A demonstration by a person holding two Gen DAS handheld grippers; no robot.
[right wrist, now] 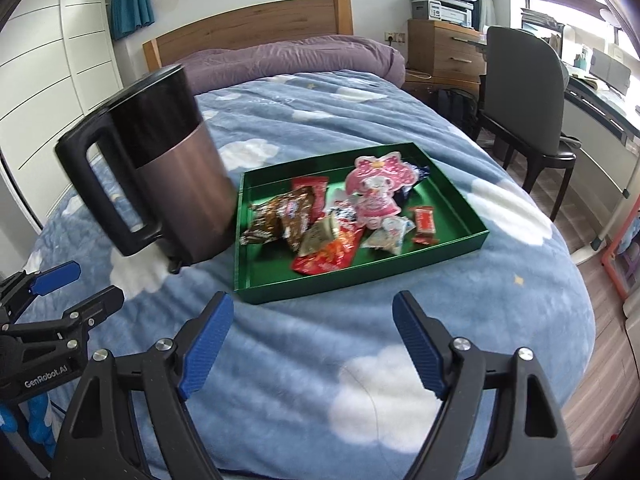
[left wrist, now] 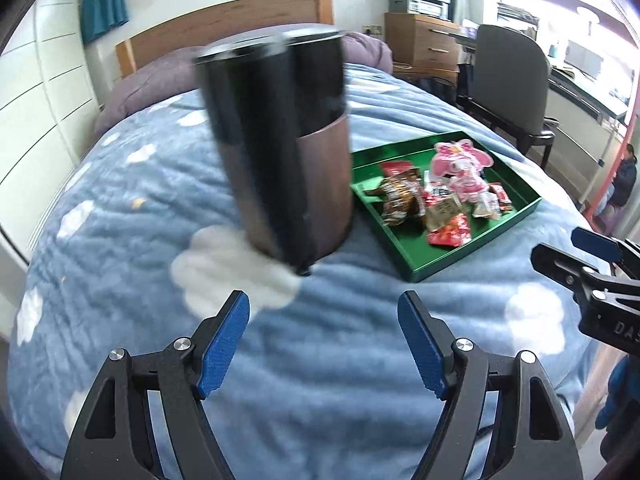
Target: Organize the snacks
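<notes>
Both tongs, left (left wrist: 323,344) and right (right wrist: 313,345), hang open and empty at the bottom. Snacks (right wrist: 320,220) sit in the green tray (right wrist: 360,284) mid-frame; I'd steer clear of the kettle (right wrist: 160,184) touching its left edge.

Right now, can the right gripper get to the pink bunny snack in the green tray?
Probably yes. The right gripper is open and empty, aimed at the green tray. Only bare blanket lies between. The pink bunny snack sits on top, and the kettle stands off to the side.
</notes>
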